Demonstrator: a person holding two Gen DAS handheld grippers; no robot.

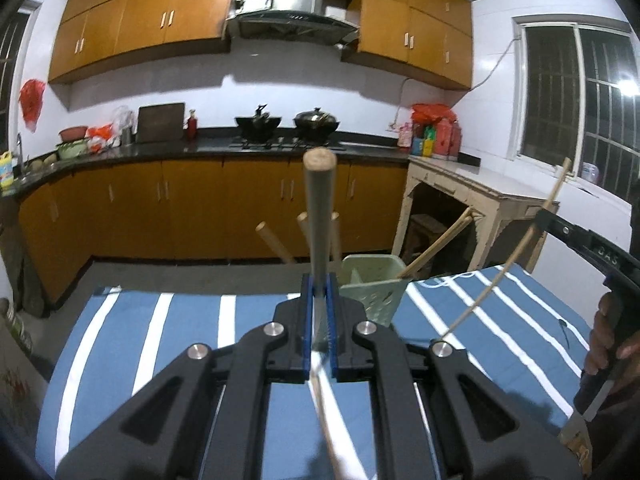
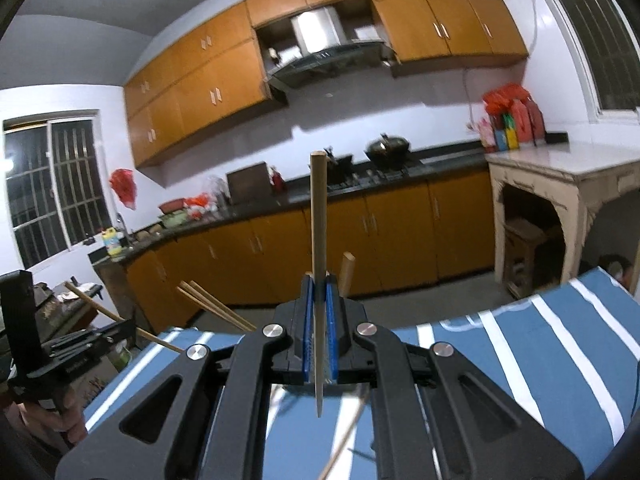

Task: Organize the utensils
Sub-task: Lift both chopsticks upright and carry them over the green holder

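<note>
My left gripper (image 1: pixel 319 280) is shut on a wooden chopstick (image 1: pixel 319 208) that points up and away. A pale green utensil holder (image 1: pixel 374 290) stands on the blue striped cloth (image 1: pixel 160 320) just right of the left gripper, with chopsticks (image 1: pixel 434 246) leaning out of it. Other chopstick ends (image 1: pixel 274 240) rise behind the gripper. My right gripper (image 2: pixel 319 280) is shut on a thin wooden chopstick (image 2: pixel 319 232) held upright. In the left wrist view the right gripper (image 1: pixel 540 216) and its chopstick (image 1: pixel 504 268) show at the right edge. In the right wrist view the left gripper (image 2: pixel 128 326) shows at the left.
The striped cloth covers a table (image 2: pixel 560 340). Behind it run kitchen counters (image 1: pixel 200 148) with woks on a stove (image 1: pixel 288 124), orange cabinets (image 1: pixel 140 200) and a white side table (image 1: pixel 480 188). A loose chopstick (image 2: pixel 344 436) lies under the right gripper.
</note>
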